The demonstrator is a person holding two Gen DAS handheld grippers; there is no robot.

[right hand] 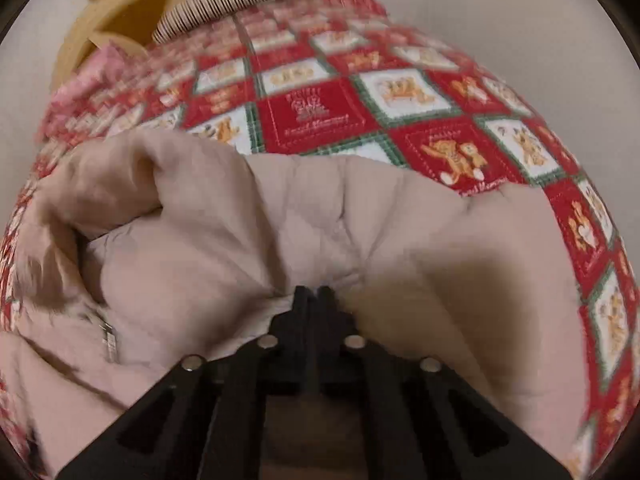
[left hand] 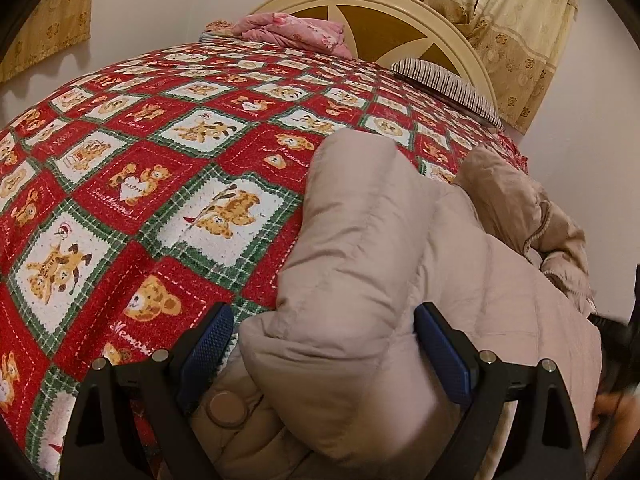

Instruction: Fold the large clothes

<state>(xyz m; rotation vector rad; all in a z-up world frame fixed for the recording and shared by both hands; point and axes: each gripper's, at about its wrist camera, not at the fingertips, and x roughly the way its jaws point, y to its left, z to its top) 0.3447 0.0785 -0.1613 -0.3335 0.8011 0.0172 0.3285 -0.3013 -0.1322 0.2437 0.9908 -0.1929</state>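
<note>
A beige puffy jacket point(left hand: 360, 240) lies on a bed with a red, white and green teddy-bear bedspread point(left hand: 140, 160). In the left wrist view my left gripper point(left hand: 324, 344) stands open, its blue pads point(left hand: 208, 344) on either side of a thick rolled sleeve of the jacket, with a round button just below the left pad. In the right wrist view my right gripper point(right hand: 316, 294) is shut, its black fingertips pinching a puckered fold of the jacket point(right hand: 280, 216). A zipper point(right hand: 108, 336) shows at the lower left.
A cream headboard point(left hand: 380, 12) stands at the far end, with a pink folded blanket point(left hand: 292, 32) and a striped pillow point(left hand: 444, 84) in front of it. Patterned curtains point(left hand: 520, 28) hang on the wall. The bedspread point(right hand: 320, 104) runs on beyond the jacket.
</note>
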